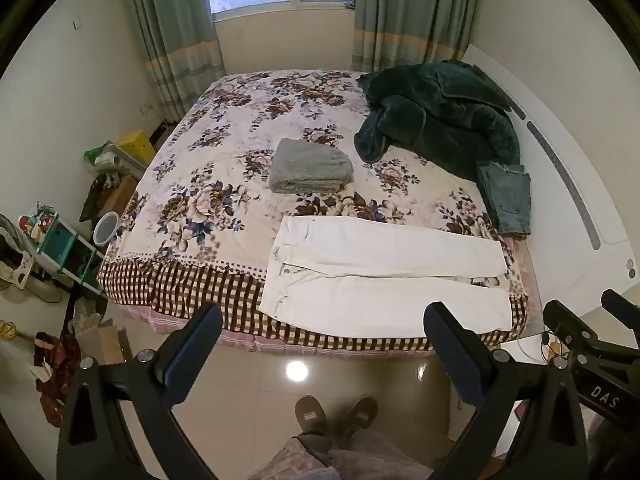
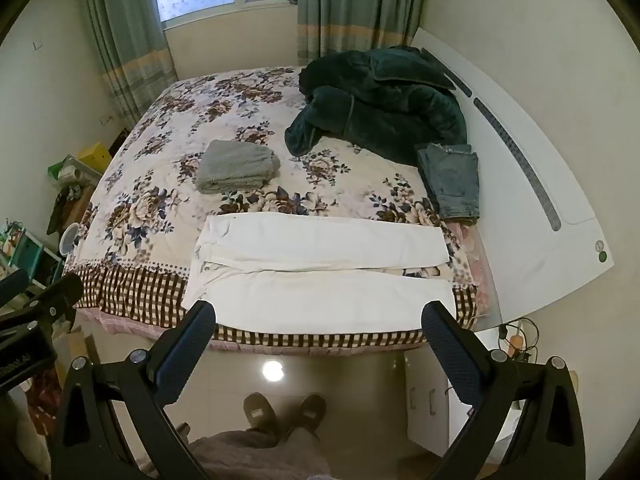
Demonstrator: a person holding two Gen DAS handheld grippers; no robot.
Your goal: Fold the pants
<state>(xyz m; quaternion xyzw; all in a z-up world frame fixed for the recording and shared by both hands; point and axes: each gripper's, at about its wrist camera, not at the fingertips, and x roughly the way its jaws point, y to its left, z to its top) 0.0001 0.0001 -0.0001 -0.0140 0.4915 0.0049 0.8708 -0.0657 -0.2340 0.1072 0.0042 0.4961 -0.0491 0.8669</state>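
Observation:
White pants (image 1: 384,276) lie flat on the floral bedspread (image 1: 224,160) along the bed's near edge, waist to the left, both legs stretched to the right. They also show in the right wrist view (image 2: 320,268). My left gripper (image 1: 322,320) is open and empty, held above the floor just short of the bed's edge. My right gripper (image 2: 318,318) is open and empty too, at the same height in front of the pants. The right gripper's body shows in the left wrist view (image 1: 592,344).
A folded grey garment (image 1: 310,166) lies mid-bed, folded jeans (image 1: 506,196) at the right edge, a dark green blanket heap (image 1: 436,120) behind. White headboard (image 2: 532,168) on the right. Cluttered shelves (image 1: 60,240) at left. The person's slippered feet (image 1: 336,410) stand on the tiled floor.

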